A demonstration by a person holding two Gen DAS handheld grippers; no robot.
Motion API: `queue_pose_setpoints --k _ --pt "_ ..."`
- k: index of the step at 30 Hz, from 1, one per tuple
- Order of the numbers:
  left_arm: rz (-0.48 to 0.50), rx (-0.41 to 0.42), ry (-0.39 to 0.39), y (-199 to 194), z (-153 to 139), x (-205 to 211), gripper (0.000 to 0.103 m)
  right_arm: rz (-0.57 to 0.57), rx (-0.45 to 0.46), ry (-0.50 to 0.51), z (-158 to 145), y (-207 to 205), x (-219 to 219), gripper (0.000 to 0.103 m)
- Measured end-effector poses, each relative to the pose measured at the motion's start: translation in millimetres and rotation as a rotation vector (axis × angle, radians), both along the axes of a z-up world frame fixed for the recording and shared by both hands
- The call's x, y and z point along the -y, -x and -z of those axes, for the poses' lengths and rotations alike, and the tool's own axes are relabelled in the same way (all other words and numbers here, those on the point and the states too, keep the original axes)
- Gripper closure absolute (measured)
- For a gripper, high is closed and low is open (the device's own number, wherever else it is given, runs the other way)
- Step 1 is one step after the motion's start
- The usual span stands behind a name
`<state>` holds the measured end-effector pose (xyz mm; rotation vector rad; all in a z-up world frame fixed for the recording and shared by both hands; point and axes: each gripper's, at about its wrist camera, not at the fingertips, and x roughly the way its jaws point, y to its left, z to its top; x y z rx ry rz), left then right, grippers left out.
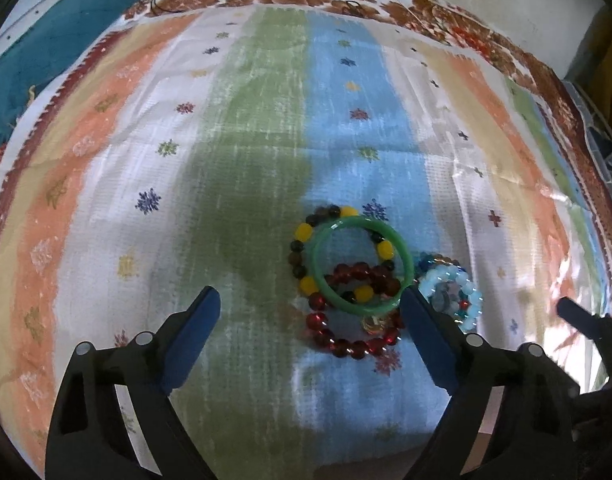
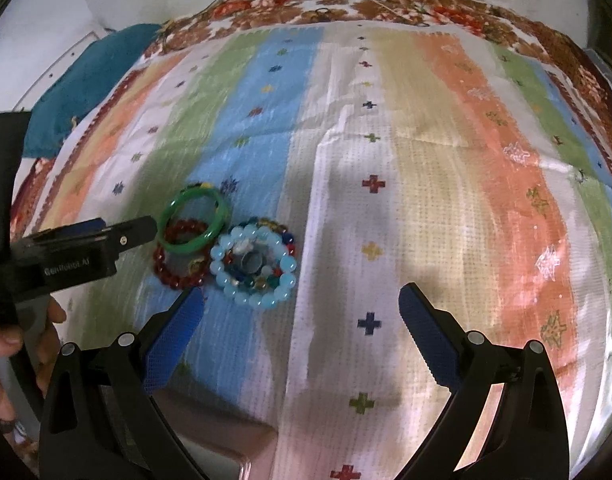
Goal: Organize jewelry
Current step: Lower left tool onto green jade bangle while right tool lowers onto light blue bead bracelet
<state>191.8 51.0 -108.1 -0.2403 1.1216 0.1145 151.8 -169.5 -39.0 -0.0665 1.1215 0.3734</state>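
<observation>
The jewelry lies in one small heap on the striped cloth. A green bangle rests on top of a yellow-and-dark bead bracelet and a dark red bead bracelet, and just beside them sits a pale blue bead bracelet with what seems a ring inside it. The pieces overlap, so I judge they must first be separated.

The left gripper hangs low over the heap, its jaws wide open and holding nothing — one finger is close to the bangle's edge, probably to pick it up. The right gripper hovers to the right of the heap, jaws also wide and empty.
</observation>
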Motion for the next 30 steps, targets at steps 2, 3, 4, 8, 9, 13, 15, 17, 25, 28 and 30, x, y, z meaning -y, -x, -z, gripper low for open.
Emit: queue_pose_setpoints --k 2,3,4,8,9,13,15,17,25,28,30 --pt "-0.006 -0.007 -0.007 -3 3 -1 0.019 0.006 -0.003 -0.006 2 -4 0 0.004" --pt "-0.004 -0.013 -0.001 -6 5 -2 0.021 0.006 -0.007 -0.005 3 -5 -1 0.005" --pt "-0.004 -0.019 0.004 -8 7 -2 0.021 0.003 -0.012 -0.002 5 -7 -2 0.01" --pt "0.01 -0.031 0.001 -14 12 1 0.025 -0.008 -0.041 0.018 15 -13 -7 0.021" --pt "0.013 -0.032 0.002 -15 13 2 0.028 -0.009 -0.047 0.018 17 -14 -7 0.024" --pt "0.032 -0.041 0.022 -19 19 3 0.04 0.002 -0.072 0.02 24 -20 -7 0.033" --pt "0.041 -0.048 0.019 -21 23 4 0.046 0.003 -0.084 0.017 27 -22 -8 0.038" --pt "0.045 -0.058 0.024 -22 27 4 0.048 0.006 -0.097 0.01 31 -25 -8 0.046" --pt "0.061 -0.076 0.028 -28 33 3 0.061 -0.002 -0.139 -0.008 44 -29 -12 0.06" --pt "0.065 -0.079 0.043 -29 35 3 0.066 -0.012 -0.144 -0.003 48 -31 -16 0.065" --pt "0.067 -0.077 0.04 -29 34 3 0.066 -0.014 -0.147 -0.004 50 -33 -17 0.068"
